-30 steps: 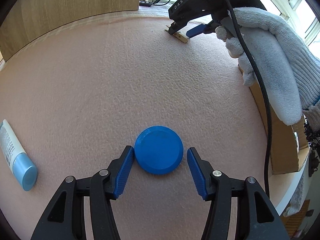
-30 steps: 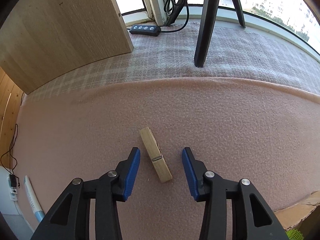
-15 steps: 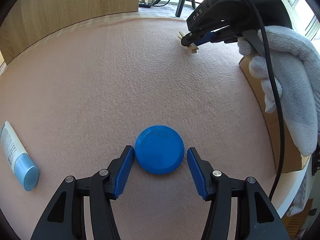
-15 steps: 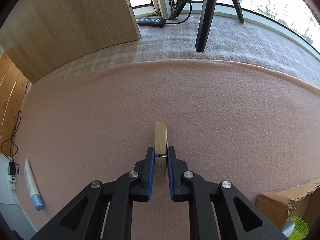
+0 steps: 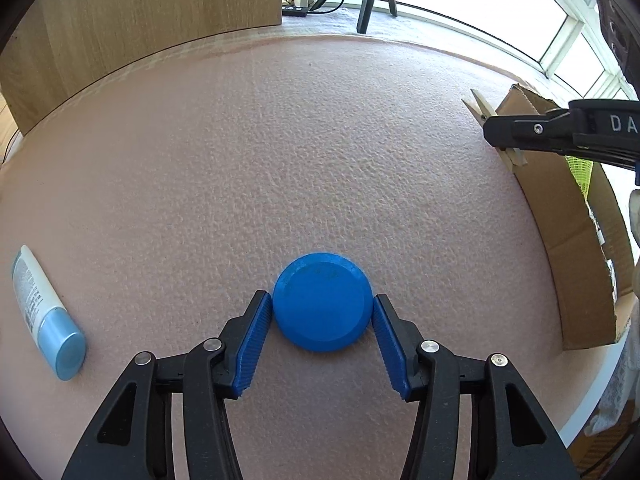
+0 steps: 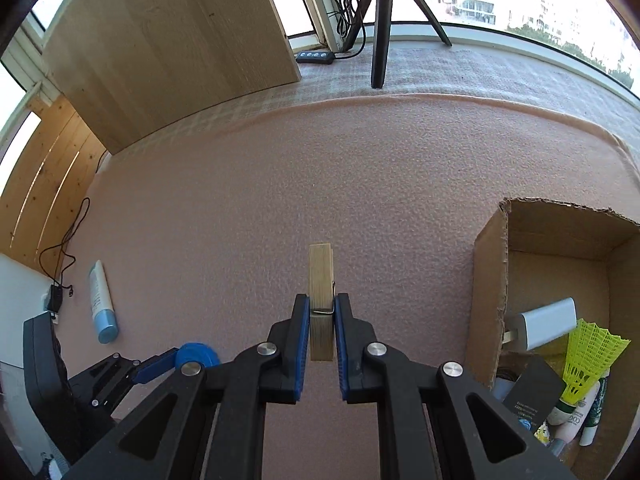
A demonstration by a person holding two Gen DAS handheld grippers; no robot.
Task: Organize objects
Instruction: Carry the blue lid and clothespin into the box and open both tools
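Clamping a wooden clothespin (image 6: 321,300) — right gripper (image 6: 322,316) beside cardboard box (image 6: 490,280), left gripper (image 5: 322,322) wide around blue disc (image 5: 322,302).

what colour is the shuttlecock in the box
Neon yellow-green shuttlecock, clearest in the right wrist view.

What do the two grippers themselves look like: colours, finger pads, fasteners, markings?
Both match. The left gripper and right gripper have black plastic linkage arms with triangular cut-outs, silver round pivot pins, and blue ribbed pads lining the inner finger faces. The right gripper's side shows white letters "DA", cut off at the frame edge.
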